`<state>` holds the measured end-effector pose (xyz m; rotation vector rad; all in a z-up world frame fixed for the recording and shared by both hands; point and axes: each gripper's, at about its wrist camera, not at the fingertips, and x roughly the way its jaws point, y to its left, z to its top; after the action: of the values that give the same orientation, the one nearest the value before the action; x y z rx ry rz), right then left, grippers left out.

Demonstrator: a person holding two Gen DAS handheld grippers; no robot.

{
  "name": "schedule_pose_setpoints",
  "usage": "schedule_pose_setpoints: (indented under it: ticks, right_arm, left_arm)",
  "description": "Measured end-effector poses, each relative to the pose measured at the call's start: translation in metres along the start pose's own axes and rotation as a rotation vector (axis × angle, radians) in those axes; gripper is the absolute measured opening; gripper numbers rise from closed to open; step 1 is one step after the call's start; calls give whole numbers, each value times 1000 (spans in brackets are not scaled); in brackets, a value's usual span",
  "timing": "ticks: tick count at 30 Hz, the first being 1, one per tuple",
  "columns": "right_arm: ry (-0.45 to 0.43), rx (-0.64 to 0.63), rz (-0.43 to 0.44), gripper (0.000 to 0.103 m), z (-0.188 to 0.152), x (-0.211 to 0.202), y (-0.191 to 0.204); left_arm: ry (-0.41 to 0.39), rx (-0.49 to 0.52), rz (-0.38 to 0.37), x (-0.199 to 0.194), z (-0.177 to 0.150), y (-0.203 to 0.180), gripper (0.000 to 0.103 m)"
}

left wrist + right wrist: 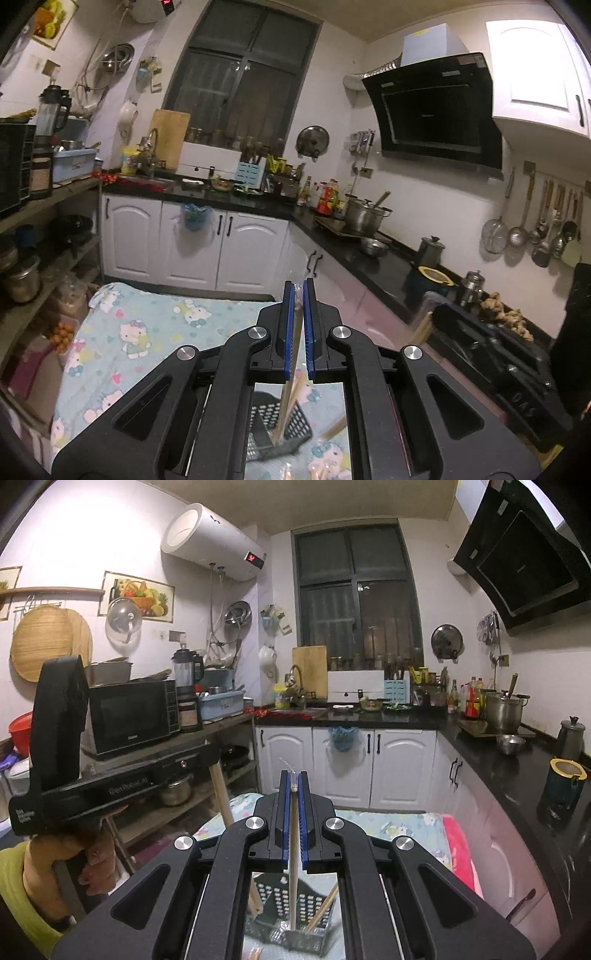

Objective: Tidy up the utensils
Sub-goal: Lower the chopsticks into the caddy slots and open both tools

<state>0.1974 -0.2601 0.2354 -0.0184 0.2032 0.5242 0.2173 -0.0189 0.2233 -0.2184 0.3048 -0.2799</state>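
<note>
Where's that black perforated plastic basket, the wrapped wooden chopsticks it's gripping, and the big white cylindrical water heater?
Black perforated plastic basket [273,901]: right wrist view, mesh wall.
Wrapped wooden chopsticks [294,849]: right wrist view, mid-shaft.
White cylindrical water heater [210,542]: right wrist view, drum side.

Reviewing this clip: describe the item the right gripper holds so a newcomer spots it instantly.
Start at the right gripper in the middle of the right wrist view; its blue-lined jaws are shut on a wrapped chopstick pair. It runs straight down into the black perforated utensil basket below. Unlike the bare wooden chopsticks leaning there, it carries a clear wrapper crinkled at its top.
</note>
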Motion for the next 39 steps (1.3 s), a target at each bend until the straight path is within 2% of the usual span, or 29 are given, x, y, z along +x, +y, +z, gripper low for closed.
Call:
schedule_pose_setpoints:
  ticks: [7, 15, 26, 33, 35, 37, 39]
  right_arm:
    - [-6, -9, -35, 4, -10, 22, -6]
    - [25, 5, -46, 4, -34, 48, -15]
    - [45, 45, -51, 4, -67, 75, -25]
    - [100, 105, -72, 5, -93, 94, -36]
    - [118, 118, -87, 10, -98, 96, -40]
    - [122, 136, -85, 33, -103, 94, -42]
    - [113, 143, -90, 36, -104, 89, -43]
  left_arm:
    - [-9, 10, 39, 23, -13, 11, 2]
    - [17, -17, 46, 46, -43, 31, 2]
    - [21, -10, 53, 63, -71, 39, 2]
    - [60, -29, 52, 73, -90, 48, 3]
    - [77, -33, 48, 75, -95, 50, 15]
    - [90, -42, 60, 75, -100, 54, 28]
    - [102, -58, 57, 73, -104, 57, 30]
